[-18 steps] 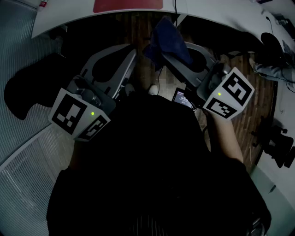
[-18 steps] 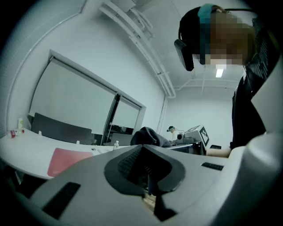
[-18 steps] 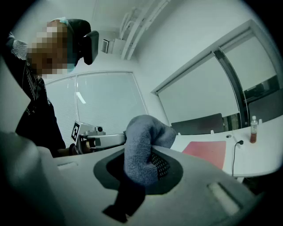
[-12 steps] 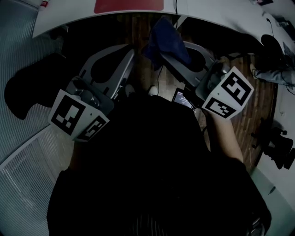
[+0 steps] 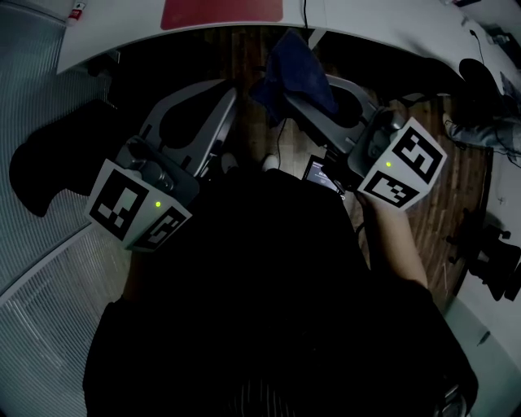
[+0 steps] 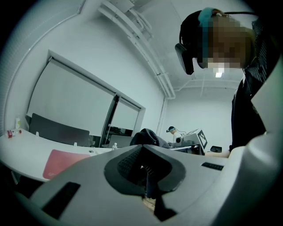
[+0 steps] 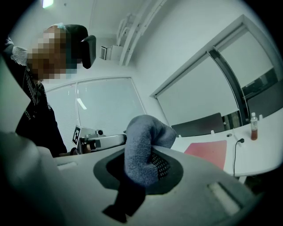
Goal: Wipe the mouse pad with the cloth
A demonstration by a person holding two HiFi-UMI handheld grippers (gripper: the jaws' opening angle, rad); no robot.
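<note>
The red mouse pad (image 5: 221, 12) lies on the white curved desk (image 5: 391, 24) at the top of the head view, ahead of both grippers. It also shows in the left gripper view (image 6: 62, 161) and the right gripper view (image 7: 210, 150). My right gripper (image 5: 286, 94) is shut on a blue-grey cloth (image 5: 295, 65), which bulges up between its jaws (image 7: 143, 145). It is held in the air short of the desk edge. My left gripper (image 5: 232, 91) sits beside it, shut and with nothing in it (image 6: 145, 176).
A black chair (image 5: 57, 155) stands to the left and another (image 5: 480, 81) to the right. Wooden floor (image 5: 244, 57) lies under the grippers. A cable (image 7: 235, 154) hangs off the desk beside the pad, and a small bottle (image 7: 253, 126) stands past it.
Both grippers keep almost the same place and the cloth stays gripped. Only the head view has shifted slightly.
</note>
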